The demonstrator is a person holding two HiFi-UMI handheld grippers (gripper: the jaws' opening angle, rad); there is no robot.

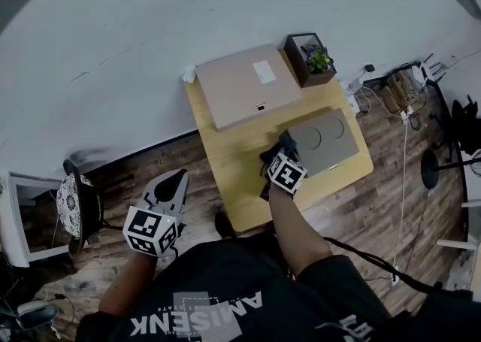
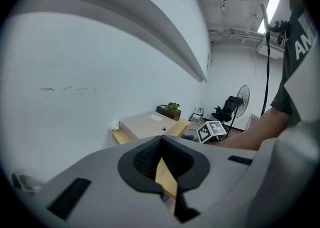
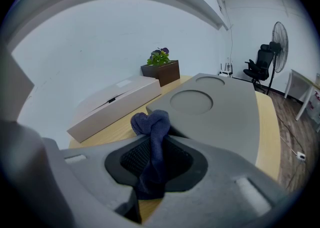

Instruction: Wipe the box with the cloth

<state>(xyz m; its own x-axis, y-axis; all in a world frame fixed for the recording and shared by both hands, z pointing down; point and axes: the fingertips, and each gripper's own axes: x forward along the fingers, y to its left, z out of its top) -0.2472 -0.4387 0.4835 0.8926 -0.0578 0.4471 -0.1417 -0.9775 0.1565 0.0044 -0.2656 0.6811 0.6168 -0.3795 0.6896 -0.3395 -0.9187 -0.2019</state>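
The right gripper [image 3: 156, 168] is clamped on the dark blue cloth [image 3: 150, 123], just at the near edge of the grey box [image 3: 220, 109], centre of the frame. The left gripper [image 1: 173, 182] is at lower left, beside the table [image 1: 244, 205], with its jaws together on nothing.

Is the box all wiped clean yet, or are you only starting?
Looks like only starting. Done: the blue cloth is picked up, pinched in the right gripper. In hand: the cloth is at the near edge of the gray box on the table. Left: wiping across its top; no wiped patch shows. The left gripper hangs beside the table, shut and empty.
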